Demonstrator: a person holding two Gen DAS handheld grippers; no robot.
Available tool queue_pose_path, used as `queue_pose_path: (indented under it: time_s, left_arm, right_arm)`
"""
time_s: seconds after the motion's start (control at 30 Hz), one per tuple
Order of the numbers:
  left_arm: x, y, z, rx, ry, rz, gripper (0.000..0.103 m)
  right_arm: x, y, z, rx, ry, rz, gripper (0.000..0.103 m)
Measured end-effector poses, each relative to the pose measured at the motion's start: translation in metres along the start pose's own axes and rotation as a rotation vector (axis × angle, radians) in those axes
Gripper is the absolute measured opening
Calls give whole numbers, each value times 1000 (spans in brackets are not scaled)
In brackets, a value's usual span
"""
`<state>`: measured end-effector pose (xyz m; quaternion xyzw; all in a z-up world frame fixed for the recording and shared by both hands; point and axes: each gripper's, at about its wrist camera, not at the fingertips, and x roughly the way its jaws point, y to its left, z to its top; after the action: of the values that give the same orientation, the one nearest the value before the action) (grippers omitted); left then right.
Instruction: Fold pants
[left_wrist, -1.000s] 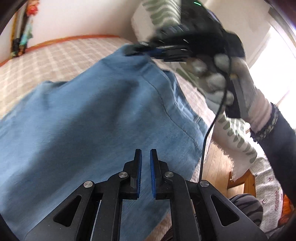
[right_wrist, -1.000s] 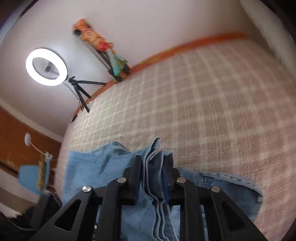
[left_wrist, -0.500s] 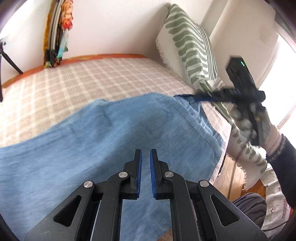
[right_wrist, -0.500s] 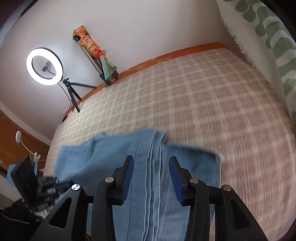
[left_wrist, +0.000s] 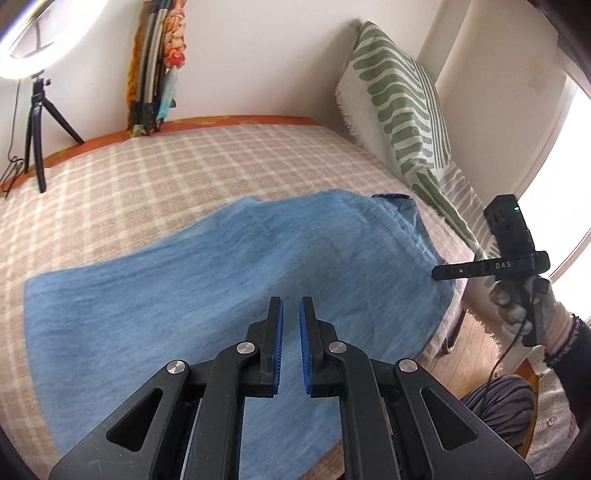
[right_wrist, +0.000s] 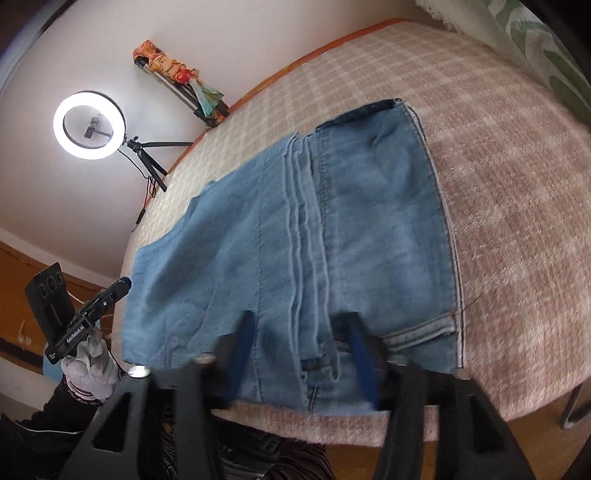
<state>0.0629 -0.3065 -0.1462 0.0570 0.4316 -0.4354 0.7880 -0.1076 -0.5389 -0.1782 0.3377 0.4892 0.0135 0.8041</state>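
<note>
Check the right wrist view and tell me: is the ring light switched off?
No. The ring light on its small tripod glows bright white against the wall, behind the jeans spread on the bed.

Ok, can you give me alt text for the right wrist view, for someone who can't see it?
Folded light-blue denim pants lie flat on a pink-and-cream checked bedspread, with the right claw above their near edge, jaws apart and closing, gripping nothing. At far left a gloved hand holds the left claw beside the pants, with a lit ring light on a tripod behind.
</note>
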Motion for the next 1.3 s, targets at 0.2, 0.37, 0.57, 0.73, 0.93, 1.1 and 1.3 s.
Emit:
queue_pose_path:
  time_s: [0.2, 0.37, 0.57, 0.73, 0.93, 1.1, 1.3]
  left_arm:
    - [-12, 5, -2, -8, -21, 16, 7]
    - [-23, 16, -1, -16, -37, 52, 7]
    - [-48, 43, -7, -31, -49, 112, 8]
    - [-52, 70, -19, -102, -12, 153, 8]
    - [-64, 85, -43, -135, 26, 161, 14]
    - [-52, 85, -62, -128, 78, 189, 14]
    - [-56, 100, -67, -172, 65, 208, 14]
  right_arm:
    - [-10, 32, -3, -102, -10, -18, 39]
    - [3, 28, -3, -51, -23, -112, 12]
    - [-39, 64, -20, -147, -102, -193, 6]
    - [-15, 28, -26, -58, 3, -244, 12]
    - [-23, 38, -6, -117, -33, -285, 41]
    - [-20, 48, 49, -162, -132, -236, 47]
    - [29, 33, 99, -94, -115, -212, 50]
